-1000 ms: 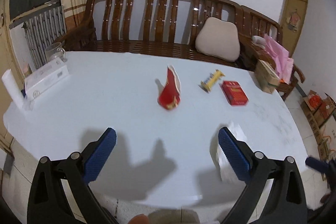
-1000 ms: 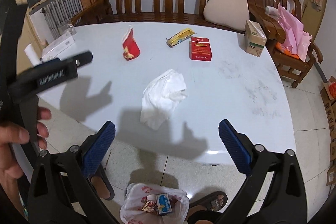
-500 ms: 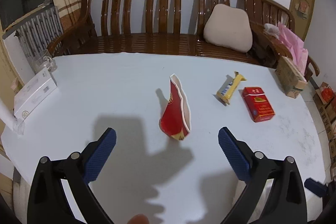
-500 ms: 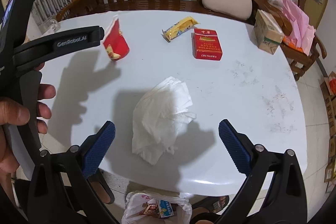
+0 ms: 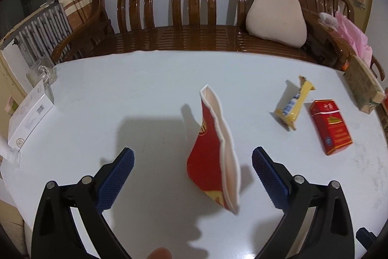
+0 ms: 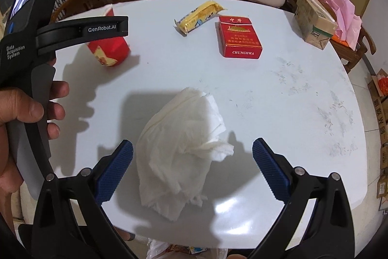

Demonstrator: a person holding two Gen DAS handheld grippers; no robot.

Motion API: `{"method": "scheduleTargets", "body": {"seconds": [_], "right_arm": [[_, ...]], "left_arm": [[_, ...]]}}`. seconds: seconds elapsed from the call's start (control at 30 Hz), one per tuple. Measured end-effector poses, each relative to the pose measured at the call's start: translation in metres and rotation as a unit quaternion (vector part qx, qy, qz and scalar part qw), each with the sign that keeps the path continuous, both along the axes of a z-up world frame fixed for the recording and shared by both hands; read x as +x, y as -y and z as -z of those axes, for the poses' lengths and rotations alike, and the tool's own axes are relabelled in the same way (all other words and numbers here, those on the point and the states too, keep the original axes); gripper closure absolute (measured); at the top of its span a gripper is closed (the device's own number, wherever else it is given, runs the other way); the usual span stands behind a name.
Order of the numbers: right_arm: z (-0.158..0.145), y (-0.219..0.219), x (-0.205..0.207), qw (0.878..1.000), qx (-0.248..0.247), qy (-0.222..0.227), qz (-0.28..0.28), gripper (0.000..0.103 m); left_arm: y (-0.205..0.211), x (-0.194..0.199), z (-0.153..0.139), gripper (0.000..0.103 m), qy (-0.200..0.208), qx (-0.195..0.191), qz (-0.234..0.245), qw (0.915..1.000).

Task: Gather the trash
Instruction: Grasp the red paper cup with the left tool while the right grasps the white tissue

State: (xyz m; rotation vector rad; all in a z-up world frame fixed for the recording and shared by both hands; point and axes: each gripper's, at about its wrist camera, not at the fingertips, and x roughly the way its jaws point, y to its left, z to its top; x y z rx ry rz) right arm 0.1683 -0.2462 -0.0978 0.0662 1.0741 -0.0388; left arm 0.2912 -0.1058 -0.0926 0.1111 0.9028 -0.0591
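Both sets of jaws stand apart: the left gripper (image 5: pixel 192 170) straddles a flattened paper cup (image 5: pixel 214 157) on the desk (image 5: pixel 109 98), judged light and crushable, best pinched across its flat sides, while the right gripper (image 6: pixel 192 168) straddles a soft crumpled tissue (image 6: pixel 180 152).

- Right hand-held gripper (image 6: pixel 192 157) spread wide over the white surface (image 6: pixel 291 113), blue pads either side of a crumpled white tissue (image 6: pixel 181 152), not touching it.
- Left hand-held gripper (image 6: pixel 80 29) up at the left, gripped by a bare hand (image 6: pixel 24 113); jaw state unclear.
- Behind it, a squashed red paper cup (image 6: pixel 109 50).
- Farther back: yellow snack wrapper (image 6: pixel 200 15) just beside a red cigarette pack (image 6: pixel 238 37).
- Small carton (image 6: pixel 314 21) at the far right edge.
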Motion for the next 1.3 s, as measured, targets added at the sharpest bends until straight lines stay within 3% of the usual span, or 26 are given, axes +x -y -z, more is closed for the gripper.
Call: {"method": "scheduleTargets", "body": {"seconds": [0.63,0.87,1.07,1.17,1.2,1.3], "right_arm": [[0.031,-0.007,0.024,1.0,-0.015,-0.026,-0.001,0.007],[0.031,-0.012,0.027,1.0,-0.022,-0.017,-0.011,0.009],[0.026,-0.021,0.026,0.999,-0.01,-0.008,-0.036,0.038],[0.023,-0.025,0.026,0.999,-0.01,-0.004,-0.042,0.058],[0.022,-0.025,0.026,0.999,-0.011,-0.002,-0.042,0.069],[0.021,-0.027,0.026,0.999,-0.012,0.0,-0.044,0.085]], "left_arm": [[0.006,0.027,0.035,0.008,-0.03,0.011,0.004,0.9995],[0.005,0.03,0.045,0.008,-0.04,0.007,0.001,0.9992],[0.001,0.033,0.047,0.008,-0.041,-0.013,-0.006,0.9991],[-0.001,0.033,0.048,0.009,-0.044,-0.026,-0.009,0.9986],[-0.002,0.032,0.047,0.014,-0.04,-0.027,-0.009,0.9988],[0.0,0.03,0.044,0.032,-0.034,-0.028,-0.004,0.999]]}}
